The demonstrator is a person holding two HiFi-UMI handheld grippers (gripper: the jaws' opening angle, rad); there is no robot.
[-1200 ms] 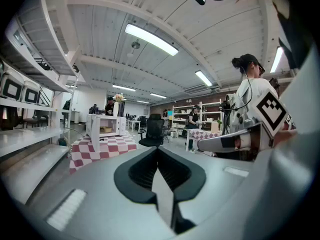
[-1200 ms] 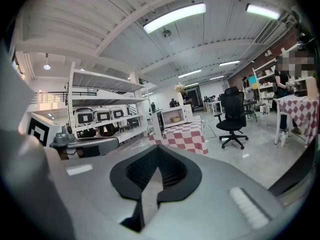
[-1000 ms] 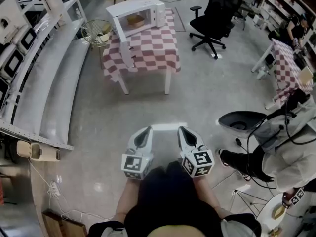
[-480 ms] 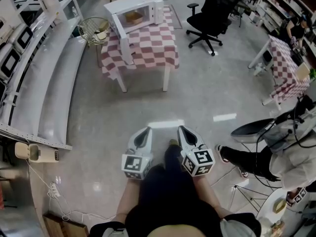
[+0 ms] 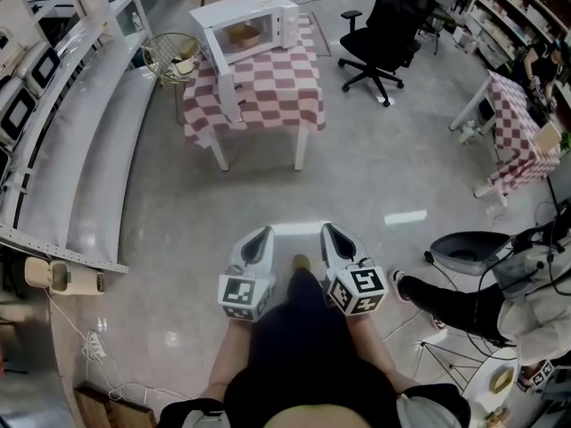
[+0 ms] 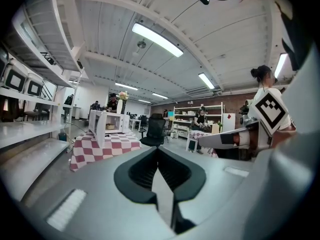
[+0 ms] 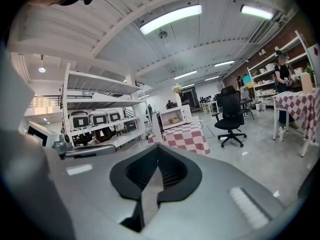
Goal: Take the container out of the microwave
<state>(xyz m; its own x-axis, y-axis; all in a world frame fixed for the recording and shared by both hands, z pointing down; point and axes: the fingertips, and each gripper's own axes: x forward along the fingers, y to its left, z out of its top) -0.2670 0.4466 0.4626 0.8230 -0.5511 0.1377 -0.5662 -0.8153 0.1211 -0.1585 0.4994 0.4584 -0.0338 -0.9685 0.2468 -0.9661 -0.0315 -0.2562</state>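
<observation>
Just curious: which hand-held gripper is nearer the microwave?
Left, slightly. The left hand-held gripper lines up with the distant microwave; the right hand-held gripper sits beside it, off to the side.

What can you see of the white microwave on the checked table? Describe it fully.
The white box-shaped microwave stands toward the far side of the red-and-white checked table, resting on its cloth. Its casing looks like painted metal. Its door is swung wide open at the left of its front, leaving the cavity exposed, and a tan container sits inside. Nothing else touches it.
</observation>
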